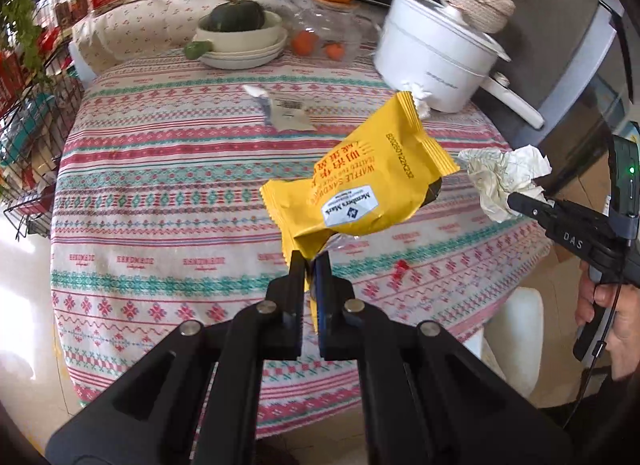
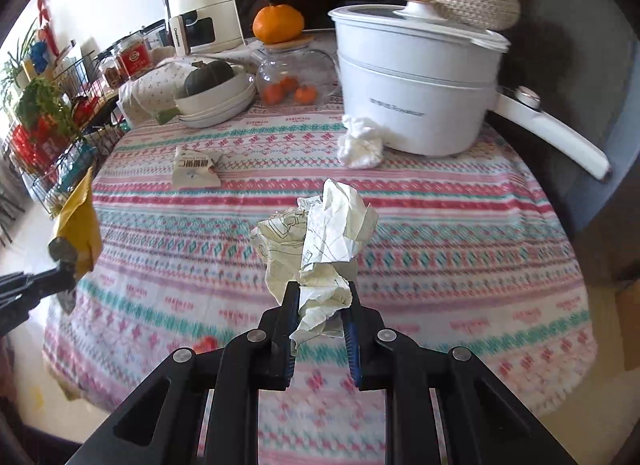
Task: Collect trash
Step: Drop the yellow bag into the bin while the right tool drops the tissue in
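left wrist view: the left gripper (image 1: 310, 265) has its fingers pinched on a corner of the yellow snack wrapper (image 1: 360, 181), whose lower edge is hidden between them; it hangs above the worktop (image 1: 160, 185). right gripper (image 2: 322, 297) fingers clamp the crumpled paper (image 2: 320, 233), printed and creased, also lifted. white tissue (image 2: 360, 141) lies against the white pot (image 2: 416, 81); a torn label (image 2: 196, 167) lies flat on the striped cloth.

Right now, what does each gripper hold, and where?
Left gripper: yellow wrapper, by its bottom edge. Right gripper: crumpled paper, by its lower end.
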Available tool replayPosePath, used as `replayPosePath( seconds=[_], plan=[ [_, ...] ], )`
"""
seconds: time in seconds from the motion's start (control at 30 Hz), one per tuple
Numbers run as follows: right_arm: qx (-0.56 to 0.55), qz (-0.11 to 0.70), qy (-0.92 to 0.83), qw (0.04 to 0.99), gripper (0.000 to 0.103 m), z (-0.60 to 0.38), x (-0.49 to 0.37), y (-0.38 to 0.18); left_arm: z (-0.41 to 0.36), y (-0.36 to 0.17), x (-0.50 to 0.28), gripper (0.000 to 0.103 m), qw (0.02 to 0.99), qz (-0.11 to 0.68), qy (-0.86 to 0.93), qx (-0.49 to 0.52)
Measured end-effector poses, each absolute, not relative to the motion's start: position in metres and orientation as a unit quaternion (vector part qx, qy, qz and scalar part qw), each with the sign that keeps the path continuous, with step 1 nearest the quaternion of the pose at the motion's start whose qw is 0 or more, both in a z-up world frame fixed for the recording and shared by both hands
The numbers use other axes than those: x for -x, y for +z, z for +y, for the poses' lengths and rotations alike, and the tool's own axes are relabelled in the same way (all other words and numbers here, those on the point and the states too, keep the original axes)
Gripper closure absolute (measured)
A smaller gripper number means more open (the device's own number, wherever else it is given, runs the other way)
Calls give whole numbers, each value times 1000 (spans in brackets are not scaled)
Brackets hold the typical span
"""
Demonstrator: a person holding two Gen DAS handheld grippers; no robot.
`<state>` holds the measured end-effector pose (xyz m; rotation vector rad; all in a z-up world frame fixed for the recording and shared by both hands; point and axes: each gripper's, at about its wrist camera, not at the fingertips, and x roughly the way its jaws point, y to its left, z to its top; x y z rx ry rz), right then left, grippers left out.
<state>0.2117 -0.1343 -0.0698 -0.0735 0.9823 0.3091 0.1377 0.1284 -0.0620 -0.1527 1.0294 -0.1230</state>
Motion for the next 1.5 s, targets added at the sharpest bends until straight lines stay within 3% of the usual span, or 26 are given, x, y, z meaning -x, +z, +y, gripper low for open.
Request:
replayPosePath(
  seconds=[0.37, 0.6, 1.4, 1.5],
  plan=[
    [-5, 512, 119, 851, 82, -201, -136, -53, 51, -56, -112, 97, 861, 488, -144, 0],
    [-27, 499, 116, 859, 82, -244, -108, -36, 5, -77, -96, 97, 838, 509, -192, -45],
    [-40, 563, 54, 823, 82, -355, -57, -90, -157, -155, -52, 96, 743, 559, -312, -193],
    [-47, 567, 46, 821, 82, -367, -55, -94, -164, -155, -52, 77, 737, 560, -328, -186]
  ],
)
